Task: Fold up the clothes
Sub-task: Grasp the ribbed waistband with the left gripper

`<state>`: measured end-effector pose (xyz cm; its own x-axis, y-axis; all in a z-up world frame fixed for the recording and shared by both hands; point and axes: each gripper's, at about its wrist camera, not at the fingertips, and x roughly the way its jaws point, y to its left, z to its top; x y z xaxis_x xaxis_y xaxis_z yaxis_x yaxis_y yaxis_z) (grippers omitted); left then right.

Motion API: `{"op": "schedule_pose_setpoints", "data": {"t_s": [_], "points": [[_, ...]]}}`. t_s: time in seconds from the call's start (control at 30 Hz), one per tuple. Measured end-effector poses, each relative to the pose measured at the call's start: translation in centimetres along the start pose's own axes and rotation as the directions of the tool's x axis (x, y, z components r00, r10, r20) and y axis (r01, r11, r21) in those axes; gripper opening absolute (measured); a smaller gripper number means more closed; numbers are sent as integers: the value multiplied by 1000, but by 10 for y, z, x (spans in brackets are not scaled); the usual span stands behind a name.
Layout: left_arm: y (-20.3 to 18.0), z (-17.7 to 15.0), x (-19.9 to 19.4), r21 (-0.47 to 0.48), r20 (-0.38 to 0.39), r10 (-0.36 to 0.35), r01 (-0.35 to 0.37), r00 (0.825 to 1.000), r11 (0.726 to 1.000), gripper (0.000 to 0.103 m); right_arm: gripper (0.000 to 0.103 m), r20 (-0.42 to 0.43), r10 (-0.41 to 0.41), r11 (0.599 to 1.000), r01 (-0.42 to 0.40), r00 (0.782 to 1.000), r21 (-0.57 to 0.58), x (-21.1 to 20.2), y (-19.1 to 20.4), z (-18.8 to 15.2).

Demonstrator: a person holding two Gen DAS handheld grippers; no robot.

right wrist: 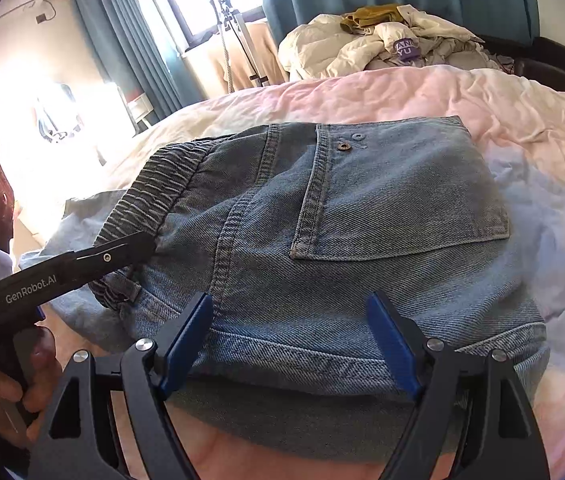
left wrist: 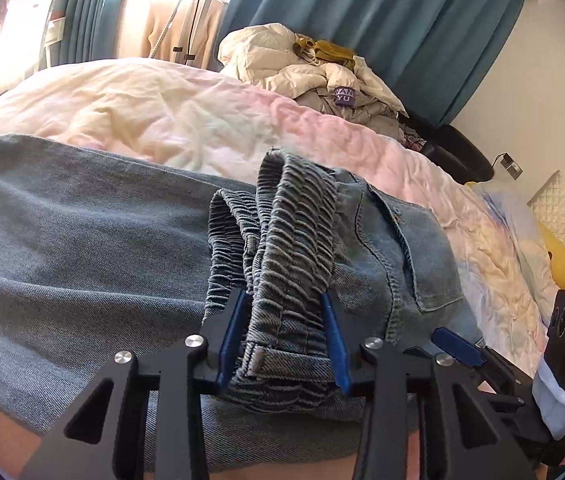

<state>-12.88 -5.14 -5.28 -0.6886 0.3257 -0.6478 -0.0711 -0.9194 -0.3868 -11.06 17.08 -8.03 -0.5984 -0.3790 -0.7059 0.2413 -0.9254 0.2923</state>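
Left wrist view: the left gripper (left wrist: 284, 336) has its blue pads closed partway on the bunched elastic waistband (left wrist: 282, 216) of denim jeans (left wrist: 82, 248) lying on a pink-and-cream quilt (left wrist: 170, 108). From the right wrist view, the right gripper (right wrist: 290, 344) stands wide open and holds nothing, its jaws straddling a stitched edge at the near side of the jeans, pocket (right wrist: 398, 188) facing up just beyond. The denim appears doubled over itself, so the fold seems partly made, and a heap of other clothes (right wrist: 382, 44) waits at the bed's far side.
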Motion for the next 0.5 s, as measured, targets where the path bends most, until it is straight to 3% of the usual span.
{"op": "schedule_pose_setpoints", "data": {"t_s": [0.03,0.1,0.17,0.27,0.43,0.5], "points": [[-1,0,-3,0,9,-2,2,1000,1000,24,80,17,30,1000,-30,999,-10,-3,4,0],[-3,1,-8,0,28,-5,5,1000,1000,15,80,49,90,996,-88,995,-32,-10,13,0],[-4,1,-14,-3,47,-12,12,999,1000,14,80,79,146,988,-142,986,-56,-17,22,1],[-2,1,-24,-19,56,-15,17,998,1000,13,80,102,150,982,-137,983,-127,-21,42,-2],[13,-6,-2,-38,-13,67,-68,998,997,14,80,27,143,983,-138,989,-122,2,43,-9],[16,-8,4,-33,-27,89,-90,996,995,14,80,66,145,985,-138,987,-105,-4,38,-7]]}}
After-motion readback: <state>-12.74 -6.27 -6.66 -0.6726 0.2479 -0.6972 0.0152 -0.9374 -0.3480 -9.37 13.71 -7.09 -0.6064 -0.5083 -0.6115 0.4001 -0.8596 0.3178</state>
